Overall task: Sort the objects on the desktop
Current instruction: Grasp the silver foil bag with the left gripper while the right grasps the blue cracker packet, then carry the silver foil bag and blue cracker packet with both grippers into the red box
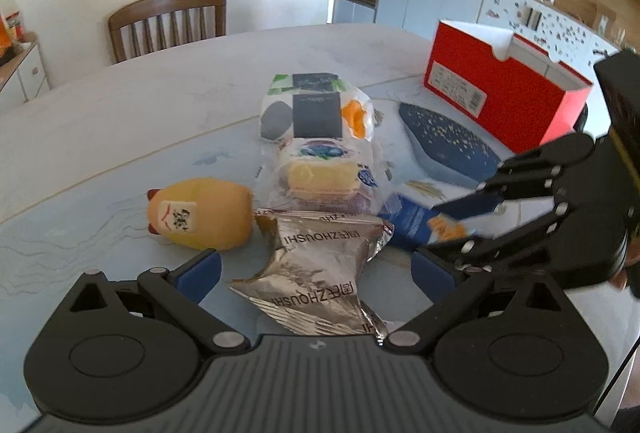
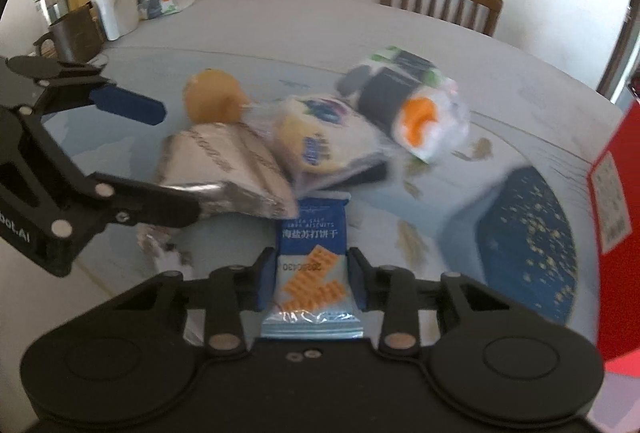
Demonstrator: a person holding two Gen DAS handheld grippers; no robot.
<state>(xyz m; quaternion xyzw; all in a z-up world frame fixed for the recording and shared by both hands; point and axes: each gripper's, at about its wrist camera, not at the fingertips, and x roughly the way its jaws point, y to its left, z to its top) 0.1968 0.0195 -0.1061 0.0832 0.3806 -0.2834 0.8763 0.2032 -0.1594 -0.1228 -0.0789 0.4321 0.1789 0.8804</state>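
Nearest to me, my right hand-held gripper point(image 2: 311, 283) has the blue biscuit packet point(image 2: 311, 265) between its blue pads, which sit right against the packet's two long edges; I read that as clamped on it, the packet lying flat on the tabletop point(image 2: 280, 33). My left hand-held gripper point(image 1: 316, 269) stands with its fingers wide apart either side of the silver foil packet point(image 1: 316, 273), the pads clear of the foil.

Just beyond the foil packet lies a yellow squeeze toy point(image 1: 202, 215) on its side, and beside that a clear-wrapped cake with a blueberry label point(image 1: 324, 173). Behind the cake sits a wrapped sushi-roll pillow point(image 1: 316, 109) with a dark band and an orange end, touching the cake's wrapper.

To the right of this cluster I see a dark blue pouch with gold flecks point(image 1: 448, 141), lying flat. Past it stands the open red box point(image 1: 508, 89) with a white label on its side.

At the far edge a wooden chair point(image 1: 168, 21) faces the tabletop.
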